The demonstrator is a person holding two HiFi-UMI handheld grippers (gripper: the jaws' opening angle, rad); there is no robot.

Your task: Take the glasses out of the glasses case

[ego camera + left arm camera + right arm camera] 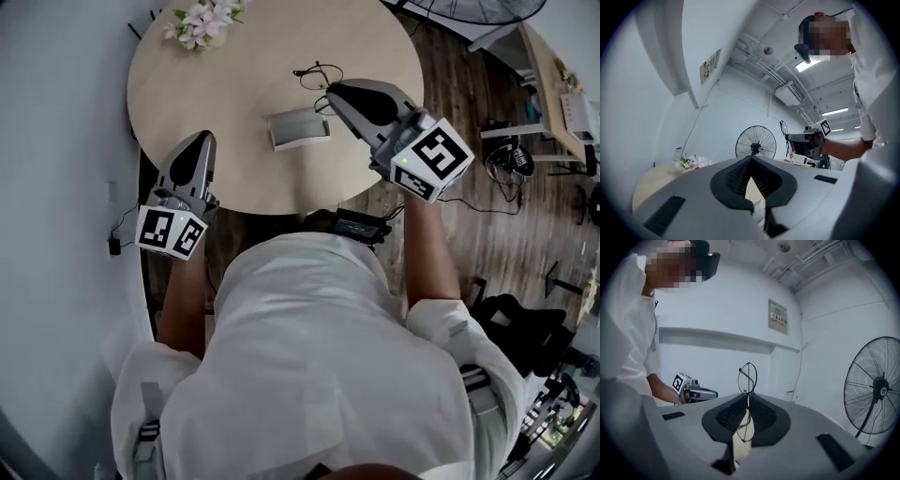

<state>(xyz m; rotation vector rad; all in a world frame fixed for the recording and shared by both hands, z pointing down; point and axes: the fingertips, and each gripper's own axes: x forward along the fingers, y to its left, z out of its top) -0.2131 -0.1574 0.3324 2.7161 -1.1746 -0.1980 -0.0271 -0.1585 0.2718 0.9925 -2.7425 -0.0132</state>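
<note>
No legible text anywhere. Wall placard [708, 66], far left: print too small to read. Left marker cube [171, 232] and right marker cube [431, 157]: black-and-white square patterns only, no characters.

Pink flowers [202, 22], perhaps artificial, on table [234, 89]

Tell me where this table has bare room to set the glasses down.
Bare wood on the left half of the table, between the flowers and the left gripper, and along the far edge beyond the glasses. Crowded at the middle right: the glasses case lies there, with the right gripper holding the glasses close by.
</note>
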